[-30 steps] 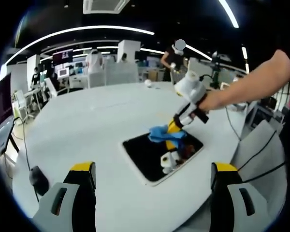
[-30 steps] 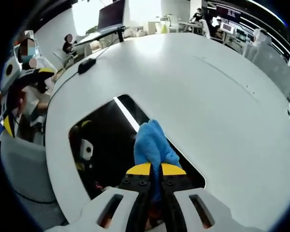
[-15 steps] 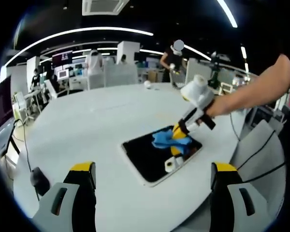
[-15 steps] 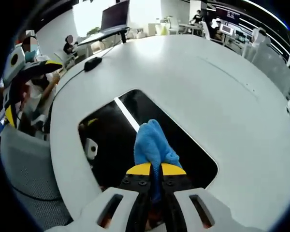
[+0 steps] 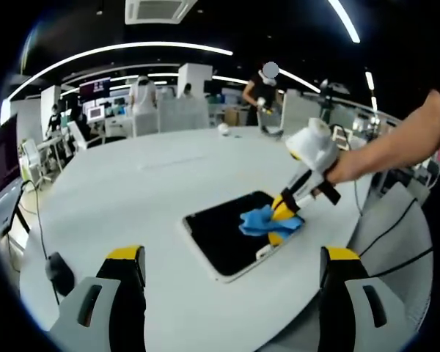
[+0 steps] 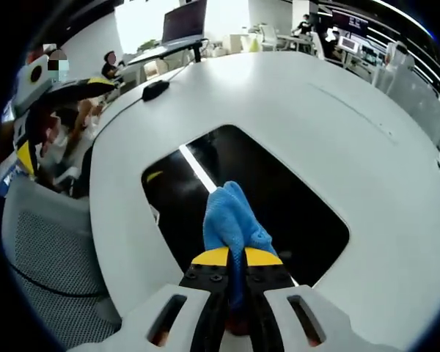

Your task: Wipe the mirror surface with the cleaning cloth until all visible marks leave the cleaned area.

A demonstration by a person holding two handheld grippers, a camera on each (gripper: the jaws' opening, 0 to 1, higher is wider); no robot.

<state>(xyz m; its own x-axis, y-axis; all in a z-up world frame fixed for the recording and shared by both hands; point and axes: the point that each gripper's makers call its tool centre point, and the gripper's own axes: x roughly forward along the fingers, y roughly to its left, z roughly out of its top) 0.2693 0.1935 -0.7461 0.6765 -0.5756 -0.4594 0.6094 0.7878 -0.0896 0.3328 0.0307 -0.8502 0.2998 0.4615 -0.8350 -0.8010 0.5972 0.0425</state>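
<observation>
The right claw (image 6: 232, 256) is closed on the blue cleaning cloth (image 6: 232, 224) and presses it on the mirror (image 5: 224, 238), which lies flat on the white tabletop (image 5: 132, 198). In the left gripper view the cloth sits near the mirror's right edge, so most of the dark glass stretches away to its left. The left claw (image 5: 232, 264) stays open, well apart, holding nothing.

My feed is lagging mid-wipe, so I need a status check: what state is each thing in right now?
Right gripper: jaws shut on the cloth.
Cloth: bunched, pressed on the mirror.
Mirror: lying flat on the table, dark, reflecting a ceiling light.
Left gripper: jaws open, empty, held above the table.
</observation>
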